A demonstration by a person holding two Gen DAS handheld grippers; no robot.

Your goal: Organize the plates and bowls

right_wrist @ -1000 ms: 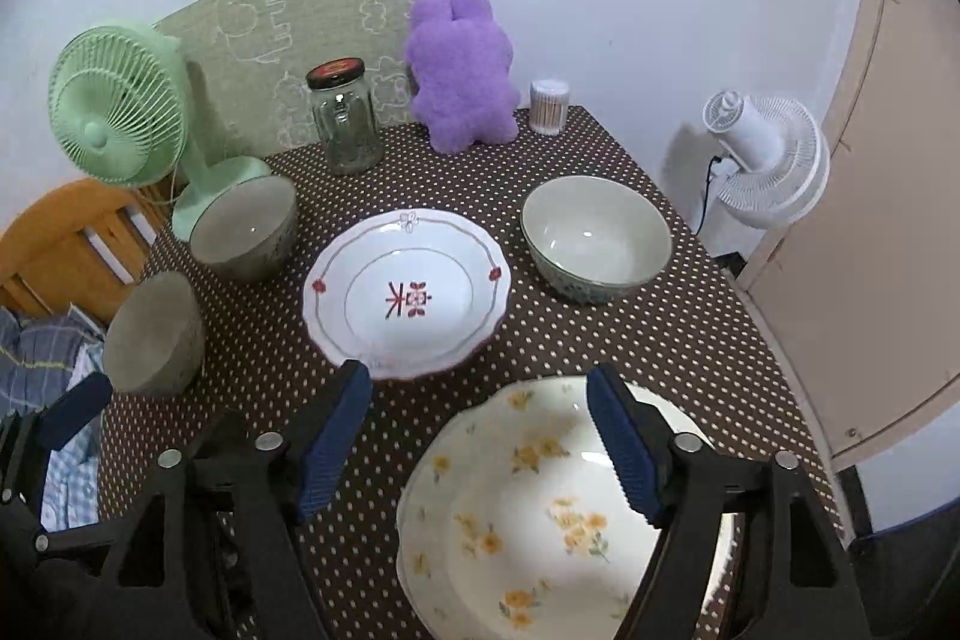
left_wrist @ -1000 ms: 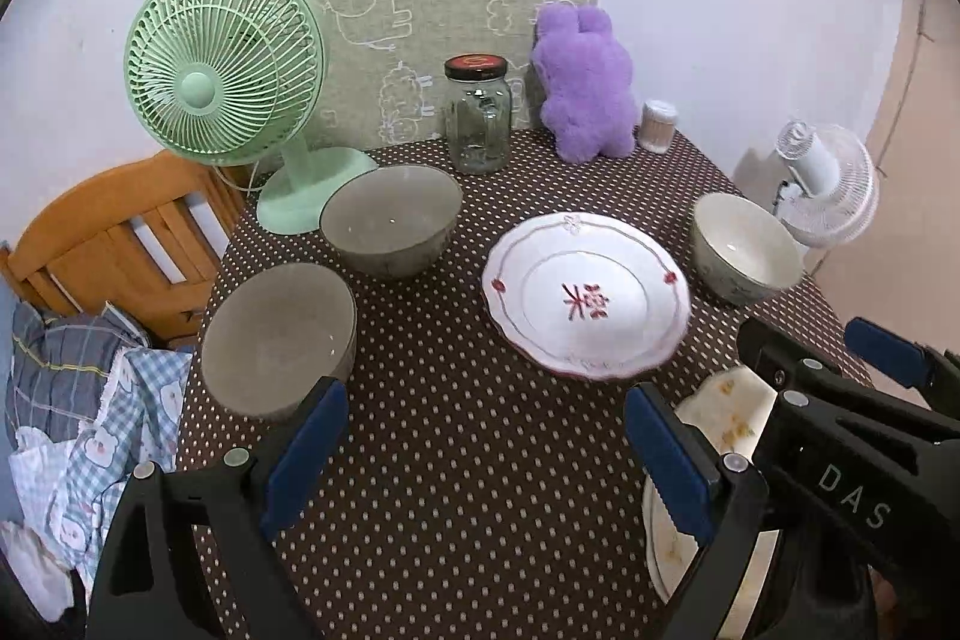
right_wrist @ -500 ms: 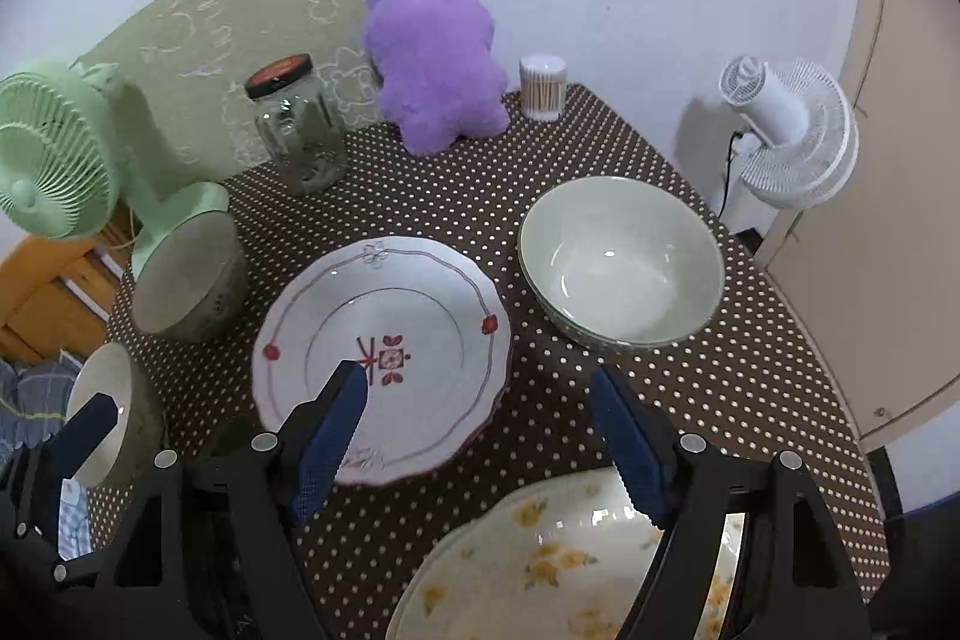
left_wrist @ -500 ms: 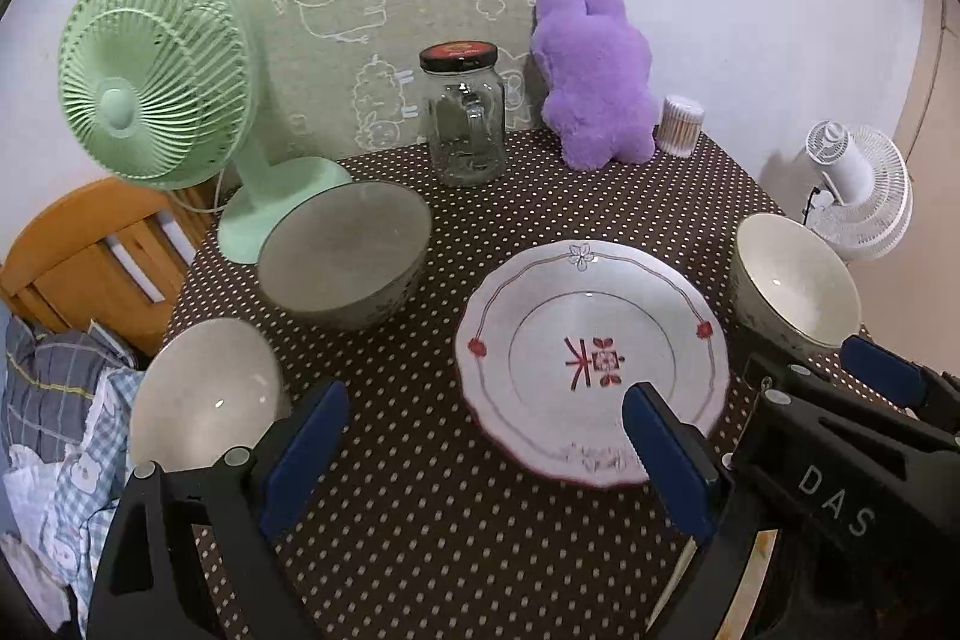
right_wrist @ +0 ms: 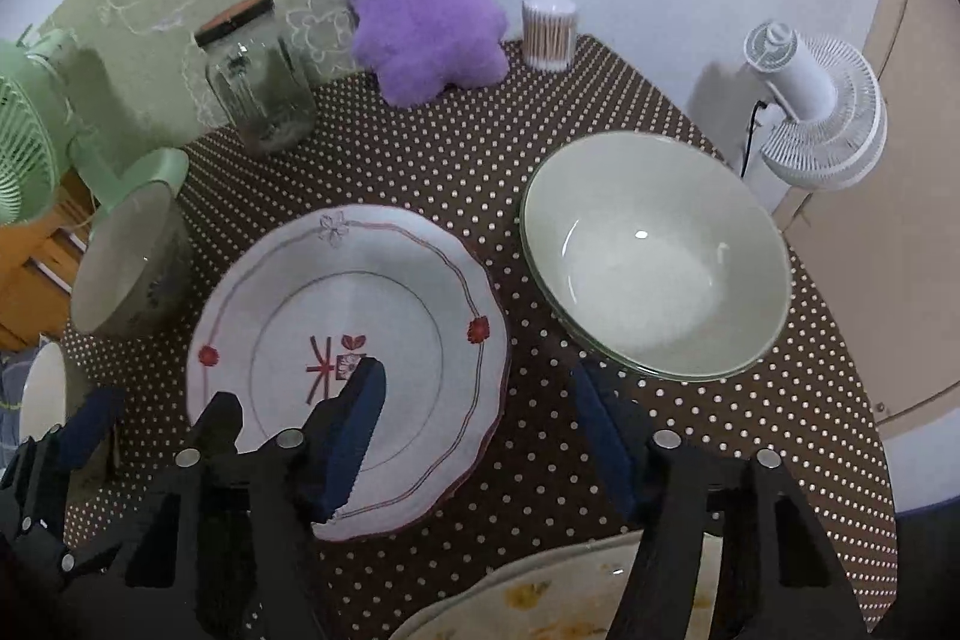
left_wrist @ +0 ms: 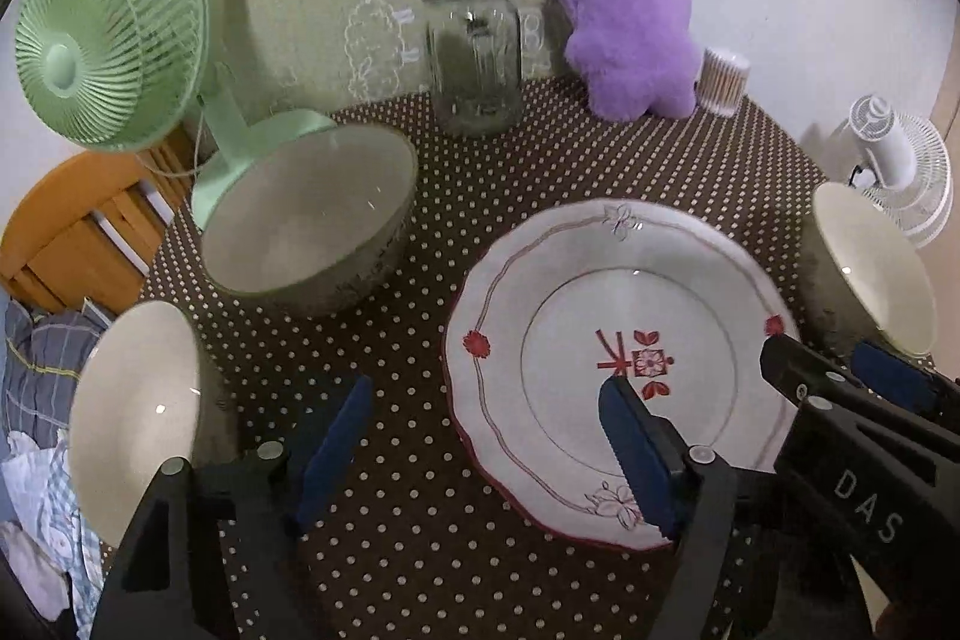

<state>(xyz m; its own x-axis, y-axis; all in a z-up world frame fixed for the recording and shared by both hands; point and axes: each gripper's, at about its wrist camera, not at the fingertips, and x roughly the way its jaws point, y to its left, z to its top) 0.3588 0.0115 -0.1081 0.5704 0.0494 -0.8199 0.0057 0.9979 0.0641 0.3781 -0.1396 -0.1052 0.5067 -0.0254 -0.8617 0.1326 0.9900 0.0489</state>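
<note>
Both grippers straddle opposite edges of the red-patterned plate (left_wrist: 624, 358) mid-table, jaws just narrowing, not gripping; only the right view shows the yellow-flowered plate (right_wrist: 558, 598); "DAS" marks the right gripper (right_wrist: 474, 430), seen beside the left gripper (left_wrist: 480, 448).

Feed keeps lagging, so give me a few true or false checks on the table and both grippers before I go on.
1. The left gripper straddles the near-left rim of the red-patterned plate. True.
2. The right gripper is shut on the plate. False: its jaws have just been closing, but the pads are clear of the rim.
3. The glass jar has its lid on. True.
4. A bowl sits on the plate. False: the plate is empty; the pale green bowl stands beside it.
</note>
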